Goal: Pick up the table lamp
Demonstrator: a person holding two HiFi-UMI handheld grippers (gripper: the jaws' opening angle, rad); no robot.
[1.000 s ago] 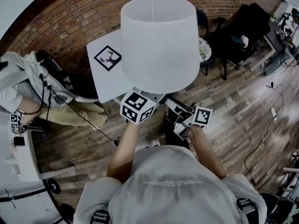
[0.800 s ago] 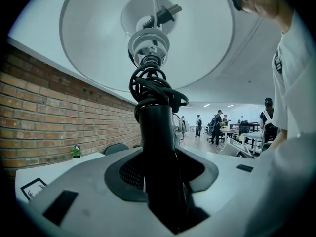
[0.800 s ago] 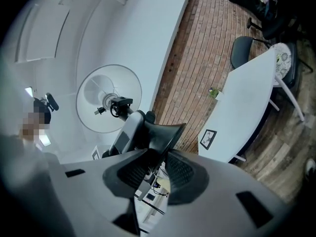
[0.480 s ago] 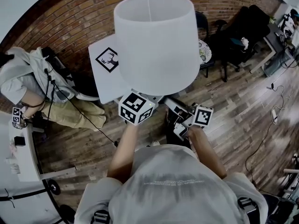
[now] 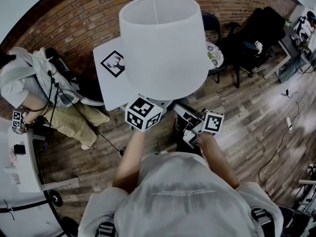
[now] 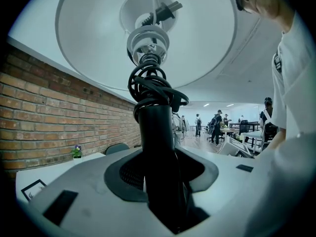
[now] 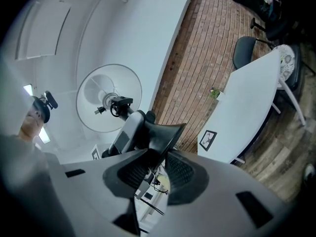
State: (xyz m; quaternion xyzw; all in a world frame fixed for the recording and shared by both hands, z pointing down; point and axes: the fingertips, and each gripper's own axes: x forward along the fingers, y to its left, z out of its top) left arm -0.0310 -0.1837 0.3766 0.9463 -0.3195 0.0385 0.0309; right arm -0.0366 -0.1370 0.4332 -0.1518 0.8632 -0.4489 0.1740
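Hanging upright in the air near the desk's (image 5: pixel 111 90) front edge, the table lamp (image 5: pixel 160 43) rises straight from the left gripper (image 6: pixel 160 174), whose fingers clamp its black stem (image 6: pixel 155 127); the right gripper's (image 7: pixel 154 157) fingers grip its base (image 7: pixel 160 132).

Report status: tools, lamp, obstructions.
Left tool shut on lamp stem. Right tool shut on lamp base. Shade up, held clear of white table. No obstruction seen.

No words or numbers can be read anywhere. The left cube (image 5: pixel 143 113) and right cube (image 5: pixel 213 122) carry only black-and-white square patterns. The framed card (image 5: pixel 113 63) on the tabletop (image 5: pixel 111 90) shows a deer figure, and the shirt print (image 5: pixel 182 193) is too faint to read.
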